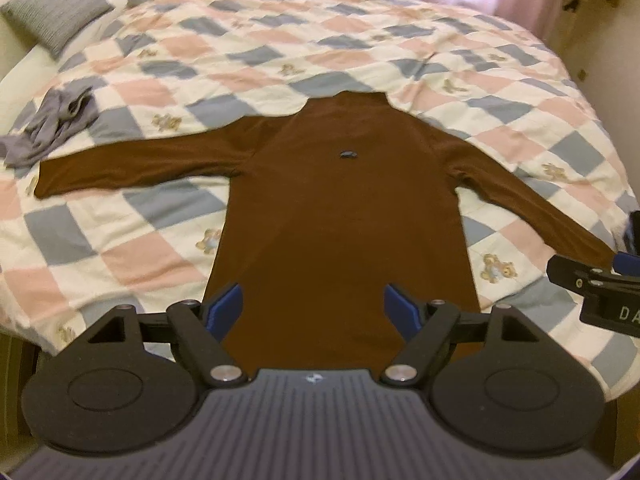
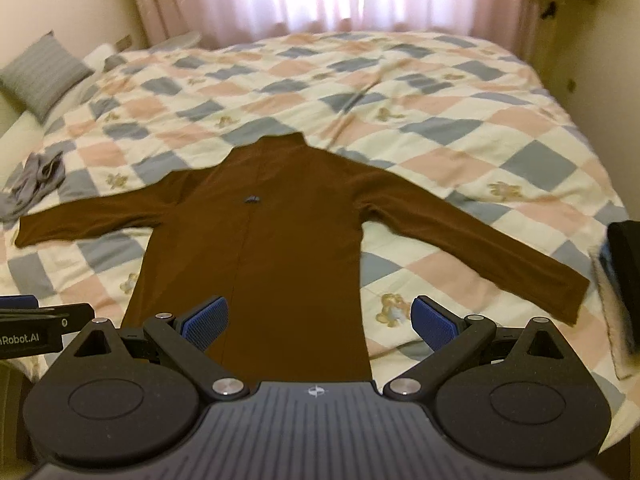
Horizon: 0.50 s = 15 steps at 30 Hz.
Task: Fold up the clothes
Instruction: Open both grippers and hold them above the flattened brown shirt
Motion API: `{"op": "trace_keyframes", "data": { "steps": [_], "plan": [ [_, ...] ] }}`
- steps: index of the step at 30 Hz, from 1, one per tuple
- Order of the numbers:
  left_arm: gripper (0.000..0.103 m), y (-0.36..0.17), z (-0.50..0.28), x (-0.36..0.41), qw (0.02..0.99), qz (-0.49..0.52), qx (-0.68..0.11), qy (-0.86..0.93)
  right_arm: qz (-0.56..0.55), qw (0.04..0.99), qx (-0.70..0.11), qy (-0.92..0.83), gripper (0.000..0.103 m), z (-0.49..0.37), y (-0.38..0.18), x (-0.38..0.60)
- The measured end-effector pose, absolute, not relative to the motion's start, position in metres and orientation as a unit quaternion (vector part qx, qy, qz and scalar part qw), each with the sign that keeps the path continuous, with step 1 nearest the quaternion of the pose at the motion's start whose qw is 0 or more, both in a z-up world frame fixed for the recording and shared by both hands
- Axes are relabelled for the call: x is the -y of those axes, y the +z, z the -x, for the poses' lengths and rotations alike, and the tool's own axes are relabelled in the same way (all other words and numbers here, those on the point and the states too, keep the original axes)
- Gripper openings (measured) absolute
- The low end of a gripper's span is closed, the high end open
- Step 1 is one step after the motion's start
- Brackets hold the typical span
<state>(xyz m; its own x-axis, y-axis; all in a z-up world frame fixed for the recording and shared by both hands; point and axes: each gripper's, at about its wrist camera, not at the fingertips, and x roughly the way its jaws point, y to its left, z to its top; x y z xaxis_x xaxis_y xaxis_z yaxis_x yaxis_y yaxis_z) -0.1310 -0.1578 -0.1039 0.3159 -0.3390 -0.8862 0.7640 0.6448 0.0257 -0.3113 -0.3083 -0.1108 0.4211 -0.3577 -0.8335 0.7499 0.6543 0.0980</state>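
A brown long-sleeved top (image 1: 340,208) (image 2: 256,256) lies flat on the bed, collar away from me, both sleeves spread out sideways, a small dark tag near its chest. My left gripper (image 1: 314,306) hovers open over the top's hem with nothing between its blue pads. Over the hem's right edge and the quilt beside it, my right gripper (image 2: 320,320) is open too and holds nothing. The right gripper's body (image 1: 600,284) shows at the right edge of the left wrist view, near the right cuff.
The bed carries a checked quilt (image 1: 280,52) (image 2: 440,120) in pink, blue and cream with bear prints. A crumpled grey garment (image 1: 52,124) (image 2: 36,184) lies beyond the left cuff. A grey pillow (image 1: 56,8) sits at far left. Pink curtains hang behind the bed.
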Motion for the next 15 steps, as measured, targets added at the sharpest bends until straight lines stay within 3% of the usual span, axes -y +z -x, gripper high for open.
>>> {"op": "trace_keyframes", "data": {
  "steps": [15],
  "plan": [
    [0.079,-0.178,0.028,0.145,0.752,-0.205,-0.541,-0.315,-0.272,0.752,-0.499,-0.334,0.101,0.263,-0.181,0.341]
  ]
}}
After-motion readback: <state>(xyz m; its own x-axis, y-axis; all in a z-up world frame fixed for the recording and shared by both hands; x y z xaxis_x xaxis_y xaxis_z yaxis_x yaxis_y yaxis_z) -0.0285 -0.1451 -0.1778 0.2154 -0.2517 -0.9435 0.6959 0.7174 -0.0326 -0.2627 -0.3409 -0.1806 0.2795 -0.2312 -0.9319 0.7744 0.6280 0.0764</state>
